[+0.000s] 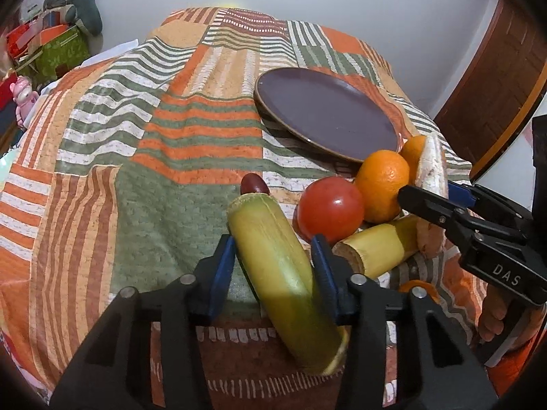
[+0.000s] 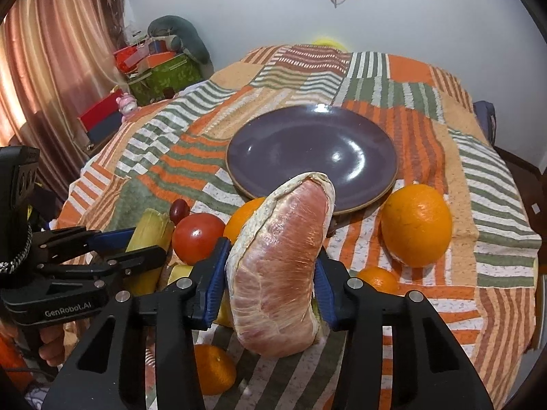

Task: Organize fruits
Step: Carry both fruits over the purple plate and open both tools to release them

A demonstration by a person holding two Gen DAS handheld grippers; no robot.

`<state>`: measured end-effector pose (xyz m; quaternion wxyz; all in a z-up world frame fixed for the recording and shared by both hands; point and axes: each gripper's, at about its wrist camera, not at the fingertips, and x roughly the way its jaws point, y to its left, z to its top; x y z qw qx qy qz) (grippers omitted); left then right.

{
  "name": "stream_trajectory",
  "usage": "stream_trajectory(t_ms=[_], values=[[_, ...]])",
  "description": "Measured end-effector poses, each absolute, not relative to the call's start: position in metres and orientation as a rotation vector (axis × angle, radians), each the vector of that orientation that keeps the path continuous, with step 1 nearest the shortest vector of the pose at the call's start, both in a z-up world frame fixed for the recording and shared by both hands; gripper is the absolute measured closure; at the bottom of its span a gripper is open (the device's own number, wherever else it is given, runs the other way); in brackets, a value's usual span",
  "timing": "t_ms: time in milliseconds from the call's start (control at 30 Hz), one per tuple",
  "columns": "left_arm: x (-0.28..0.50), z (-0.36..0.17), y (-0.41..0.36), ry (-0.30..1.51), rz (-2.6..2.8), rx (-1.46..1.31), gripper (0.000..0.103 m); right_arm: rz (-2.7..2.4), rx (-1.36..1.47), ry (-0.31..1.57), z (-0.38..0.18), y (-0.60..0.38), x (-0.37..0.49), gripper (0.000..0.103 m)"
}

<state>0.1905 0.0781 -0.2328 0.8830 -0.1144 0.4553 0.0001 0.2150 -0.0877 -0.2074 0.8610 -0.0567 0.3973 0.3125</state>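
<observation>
My left gripper point(image 1: 273, 273) is shut on a yellow-green sugarcane piece point(image 1: 283, 273), held above the quilt. My right gripper point(image 2: 271, 276) is shut on a pink peeled pomelo wedge point(image 2: 280, 266); it also shows in the left wrist view point(image 1: 432, 167). An empty purple plate point(image 1: 328, 112) point(image 2: 307, 150) lies beyond both. A red tomato point(image 1: 330, 210) point(image 2: 196, 237), oranges point(image 1: 383, 184) point(image 2: 415, 223), a second sugarcane piece point(image 1: 379, 246) and a dark grape point(image 1: 253, 182) point(image 2: 179, 208) lie on the quilt near the plate.
The striped patchwork quilt point(image 1: 154, 136) covers the surface. Small oranges point(image 2: 215, 369) point(image 2: 377, 278) lie close below my right gripper. Boxes and a cushion point(image 2: 160, 58) stand at the back left, by a curtain point(image 2: 51, 68). A wooden door point(image 1: 495, 68) is on the right.
</observation>
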Motion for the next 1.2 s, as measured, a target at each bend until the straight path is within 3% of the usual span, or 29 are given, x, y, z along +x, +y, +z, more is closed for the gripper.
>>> stream_trajectory(t_ms=[433,1200], values=[[0.165,-0.182,0.067,0.829,-0.017,-0.187,0.069,0.605,-0.096,0.721,-0.167,-0.106,0.204,0.061],[0.193,-0.117,0.071,0.650,-0.008,-0.153,0.071,0.507,-0.108,0.593,-0.133,-0.121,0.230,0.061]])
